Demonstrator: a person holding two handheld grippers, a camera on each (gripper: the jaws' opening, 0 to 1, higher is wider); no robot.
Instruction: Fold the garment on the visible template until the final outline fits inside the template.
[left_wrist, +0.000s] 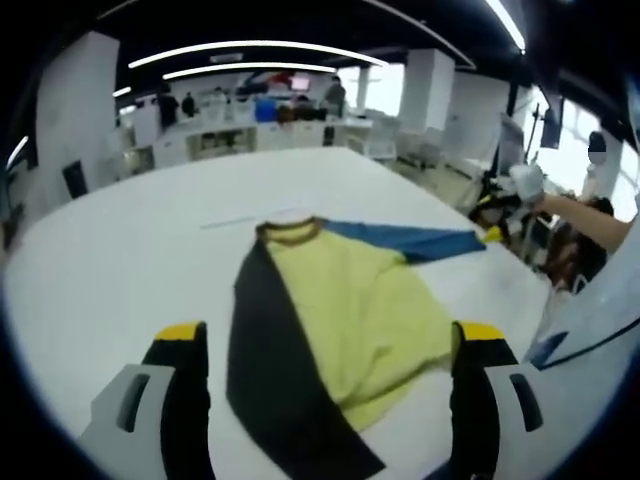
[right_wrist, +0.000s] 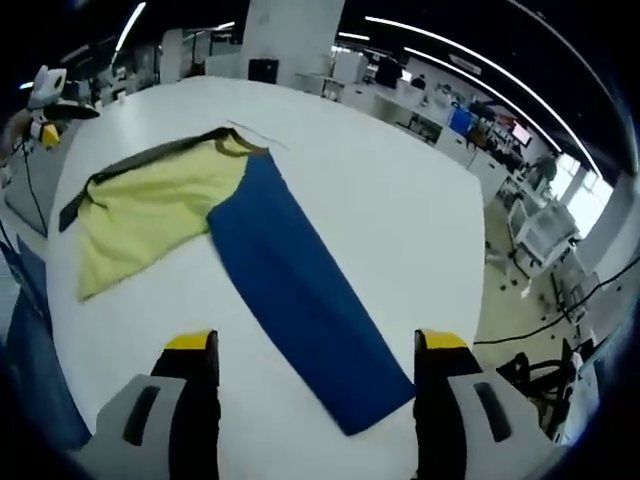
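A garment lies flat on the white table. Its yellow body has a brown collar. A black sleeve runs toward my left gripper, whose jaws stand open and wide apart above the cloth, holding nothing. A blue sleeve stretches away to the right. In the right gripper view that blue sleeve reaches toward my right gripper, also open above it. The yellow body lies beyond, at the left. A thin marked line crosses the table just past the collar.
A person's sleeve and arm come in at the right of the left gripper view. Desks and shelves stand behind the table. Past the table edge, chairs and cables sit on the floor.
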